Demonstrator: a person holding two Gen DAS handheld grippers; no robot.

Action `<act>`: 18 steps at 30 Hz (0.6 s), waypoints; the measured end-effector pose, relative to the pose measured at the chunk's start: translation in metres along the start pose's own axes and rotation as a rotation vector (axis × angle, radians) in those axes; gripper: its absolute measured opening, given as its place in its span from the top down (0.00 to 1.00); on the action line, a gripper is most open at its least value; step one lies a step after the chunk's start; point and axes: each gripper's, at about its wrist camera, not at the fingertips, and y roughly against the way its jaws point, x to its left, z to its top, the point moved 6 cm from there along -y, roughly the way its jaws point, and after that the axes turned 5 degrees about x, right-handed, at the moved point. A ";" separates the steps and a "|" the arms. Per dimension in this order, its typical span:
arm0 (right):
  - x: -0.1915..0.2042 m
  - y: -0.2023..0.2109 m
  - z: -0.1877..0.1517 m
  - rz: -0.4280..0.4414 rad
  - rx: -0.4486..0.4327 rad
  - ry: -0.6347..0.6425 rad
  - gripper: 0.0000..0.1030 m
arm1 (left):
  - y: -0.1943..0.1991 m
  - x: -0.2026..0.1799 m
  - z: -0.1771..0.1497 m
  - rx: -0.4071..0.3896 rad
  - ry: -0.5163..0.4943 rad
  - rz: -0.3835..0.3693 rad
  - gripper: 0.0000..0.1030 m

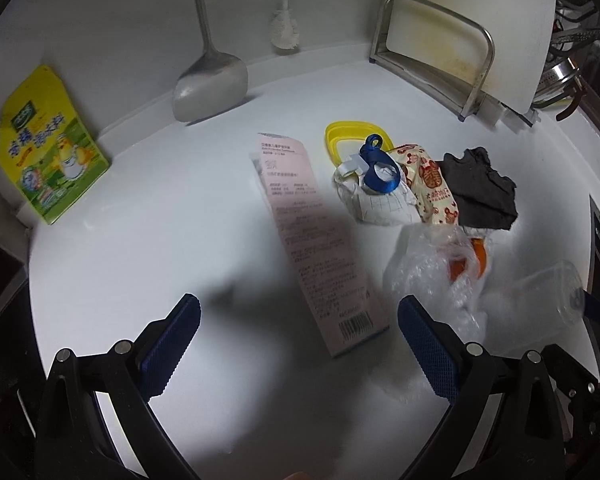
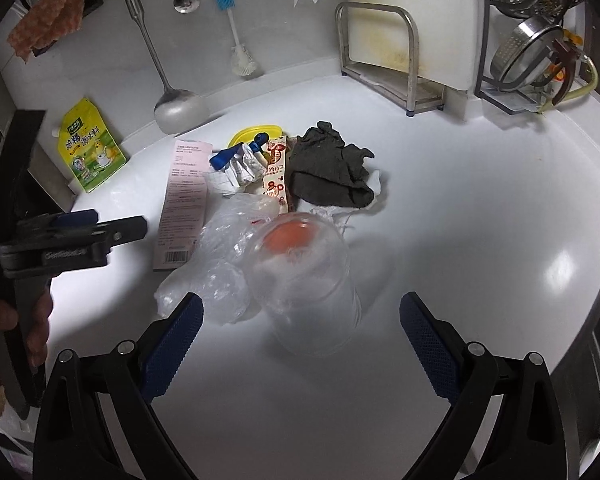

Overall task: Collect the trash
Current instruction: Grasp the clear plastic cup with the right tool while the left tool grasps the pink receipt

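Note:
Trash lies in a pile on the white counter [image 1: 140, 240]. A flat pink carton [image 1: 320, 240] [image 2: 184, 208] lies just ahead of my open, empty left gripper [image 1: 300, 340]. A crumpled clear plastic bag [image 1: 432, 276] [image 2: 224, 264] sits by the left gripper's right finger. A clear plastic cup [image 2: 308, 292] [image 1: 548, 300] lies on its side between the fingers of my open right gripper [image 2: 300, 332], over an orange piece [image 2: 292, 240]. Behind are a dark grey cloth [image 2: 328, 168] [image 1: 480, 188], a printed wrapper [image 1: 428, 184] [image 2: 276, 172], crumpled white paper with a blue strap [image 1: 376, 184] and a yellow lid [image 1: 340, 136].
A yellow-green pouch [image 1: 48, 148] leans on the left wall. A metal spatula [image 1: 212, 80] and a brush [image 1: 284, 28] hang at the back. A cutting board in a steel rack [image 2: 400, 52] and a rack with a colander [image 2: 540, 44] stand at the back right.

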 end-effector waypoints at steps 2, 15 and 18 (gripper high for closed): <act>-0.001 -0.006 0.004 0.001 -0.001 0.004 0.09 | -0.013 -0.003 0.008 0.004 -0.016 0.007 0.06; -0.011 -0.024 0.008 0.032 0.019 -0.025 0.53 | -0.066 -0.013 0.023 0.086 -0.044 -0.002 0.38; -0.012 -0.022 0.009 0.035 0.014 -0.025 0.60 | -0.065 -0.020 0.027 0.092 -0.065 -0.038 0.50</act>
